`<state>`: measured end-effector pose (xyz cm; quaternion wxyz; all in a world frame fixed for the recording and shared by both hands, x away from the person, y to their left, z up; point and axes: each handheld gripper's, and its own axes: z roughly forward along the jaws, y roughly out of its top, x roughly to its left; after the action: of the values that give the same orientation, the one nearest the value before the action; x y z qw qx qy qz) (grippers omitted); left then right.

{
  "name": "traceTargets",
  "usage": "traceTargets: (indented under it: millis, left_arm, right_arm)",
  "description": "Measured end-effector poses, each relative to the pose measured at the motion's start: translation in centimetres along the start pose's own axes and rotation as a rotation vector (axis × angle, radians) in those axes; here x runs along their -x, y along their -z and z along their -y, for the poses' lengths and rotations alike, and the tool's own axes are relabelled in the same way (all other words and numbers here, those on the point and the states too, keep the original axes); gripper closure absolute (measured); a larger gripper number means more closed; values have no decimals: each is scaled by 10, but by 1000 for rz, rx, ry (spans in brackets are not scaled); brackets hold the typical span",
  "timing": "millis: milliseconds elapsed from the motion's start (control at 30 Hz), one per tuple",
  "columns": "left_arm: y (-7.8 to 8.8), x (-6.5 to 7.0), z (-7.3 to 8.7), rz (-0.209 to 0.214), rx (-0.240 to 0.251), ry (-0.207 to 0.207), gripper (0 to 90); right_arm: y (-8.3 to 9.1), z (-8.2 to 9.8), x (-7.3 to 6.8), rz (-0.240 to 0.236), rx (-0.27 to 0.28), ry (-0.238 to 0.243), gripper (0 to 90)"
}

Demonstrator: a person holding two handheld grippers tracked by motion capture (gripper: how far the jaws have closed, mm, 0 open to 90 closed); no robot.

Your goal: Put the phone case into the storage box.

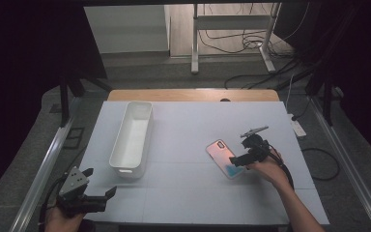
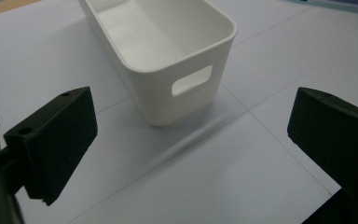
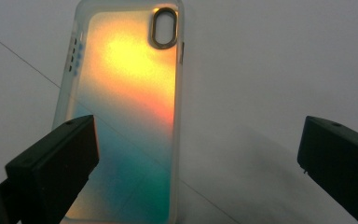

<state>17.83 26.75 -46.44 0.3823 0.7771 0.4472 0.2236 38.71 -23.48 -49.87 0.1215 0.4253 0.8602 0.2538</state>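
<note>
We've got our right gripper spread wide over the near end of the phone case lying flat on the table, lined up to pinch it, while our left gripper waits empty, jaws apart, beside the white bin

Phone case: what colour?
Iridescent phone case, orange-yellow fading to teal, clear rim; best in the right gripper view.
</note>
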Motion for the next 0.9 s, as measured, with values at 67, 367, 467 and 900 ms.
traceTargets:
  millis: [67,367,467,900]
  left_arm:
    - [0,0,0,0,0,0,24]
    - [0,0,0,0,0,0,24]
    - [0,0,0,0,0,-1,24]
    - [0,1,0,-2,-3,-8,24]
  right_arm:
    - [-4,1,0,-9,-14,4,0]
    - [-15,6,-1,6,-74,21,0]
    - [-16,6,-1,14,-77,14,0]
    - [-6,5,1,9,-83,6,277]
